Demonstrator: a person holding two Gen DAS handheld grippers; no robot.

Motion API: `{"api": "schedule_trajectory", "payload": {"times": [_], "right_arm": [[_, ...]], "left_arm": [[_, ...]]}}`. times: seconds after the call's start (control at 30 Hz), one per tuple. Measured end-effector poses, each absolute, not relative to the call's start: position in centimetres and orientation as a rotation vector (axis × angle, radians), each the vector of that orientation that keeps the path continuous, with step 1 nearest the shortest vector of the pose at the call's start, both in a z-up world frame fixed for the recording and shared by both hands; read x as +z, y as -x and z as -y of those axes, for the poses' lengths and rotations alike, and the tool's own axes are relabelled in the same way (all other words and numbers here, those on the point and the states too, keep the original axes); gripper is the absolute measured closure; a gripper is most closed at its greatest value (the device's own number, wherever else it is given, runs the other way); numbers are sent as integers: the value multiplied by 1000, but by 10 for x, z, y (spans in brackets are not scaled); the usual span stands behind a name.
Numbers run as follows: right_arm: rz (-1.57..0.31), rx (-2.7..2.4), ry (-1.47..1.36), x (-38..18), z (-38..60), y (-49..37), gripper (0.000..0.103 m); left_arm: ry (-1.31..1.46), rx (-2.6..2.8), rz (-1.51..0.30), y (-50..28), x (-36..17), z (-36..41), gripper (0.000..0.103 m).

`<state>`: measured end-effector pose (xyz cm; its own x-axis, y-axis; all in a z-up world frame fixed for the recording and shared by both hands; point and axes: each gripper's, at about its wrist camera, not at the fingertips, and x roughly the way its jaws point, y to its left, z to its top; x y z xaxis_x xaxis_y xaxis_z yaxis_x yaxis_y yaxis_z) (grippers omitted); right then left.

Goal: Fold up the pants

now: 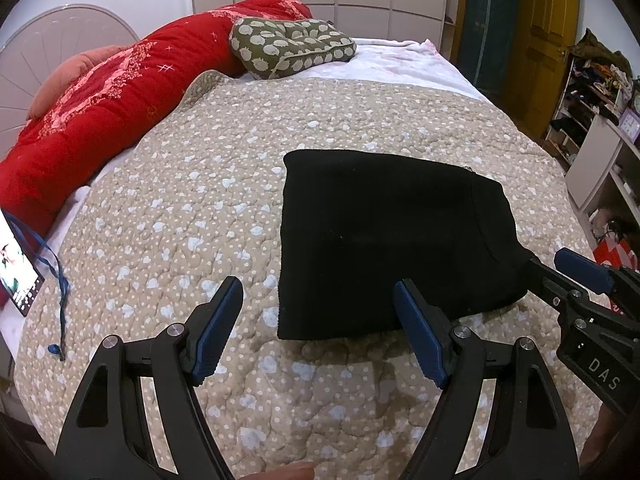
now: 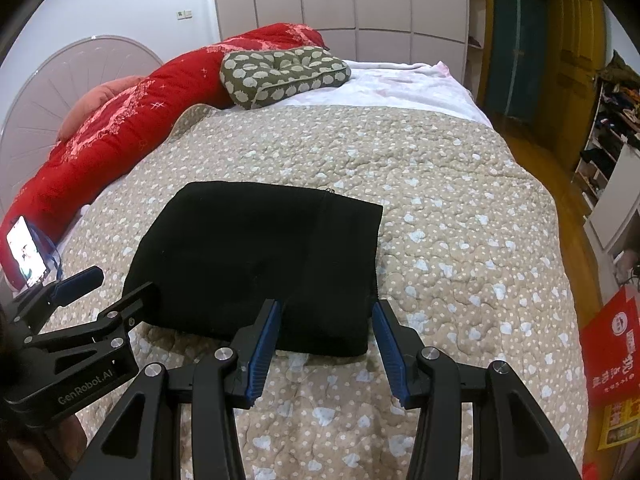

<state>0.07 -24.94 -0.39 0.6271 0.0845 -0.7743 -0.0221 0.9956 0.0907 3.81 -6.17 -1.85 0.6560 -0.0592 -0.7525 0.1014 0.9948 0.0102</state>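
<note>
The black pants [image 1: 392, 232] lie folded into a compact rectangle on the beige dotted quilt [image 1: 168, 208]. My left gripper [image 1: 318, 282] is open at their near left corner. One finger is over the quilt and the other over the pants' front edge. In the right wrist view the pants [image 2: 260, 256] fill the middle. My right gripper [image 2: 327, 304] stands open above their near right corner, nothing pinched between its blue pads. Each gripper shows in the other's view: the right gripper [image 1: 560, 264] beside the pants' right edge, the left gripper [image 2: 116, 284] at their left edge.
A red duvet [image 1: 92, 112] and a green patterned cushion [image 1: 292, 46] lie along the bed's far left. A lit phone [image 2: 26, 252] with a blue lanyard sits at the left edge. A red bag [image 2: 612, 352], shelves and a yellow door [image 1: 548, 32] stand right of the bed.
</note>
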Motion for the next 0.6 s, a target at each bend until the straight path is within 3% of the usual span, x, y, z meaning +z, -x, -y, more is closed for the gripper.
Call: {"api": "schedule_trajectory", "payload": {"times": [0.6], "right_arm": [[-882,61,-58,2,246,0,56]], "left_arm": [[-69,-92,-820,-35,-10,64,24]]}}
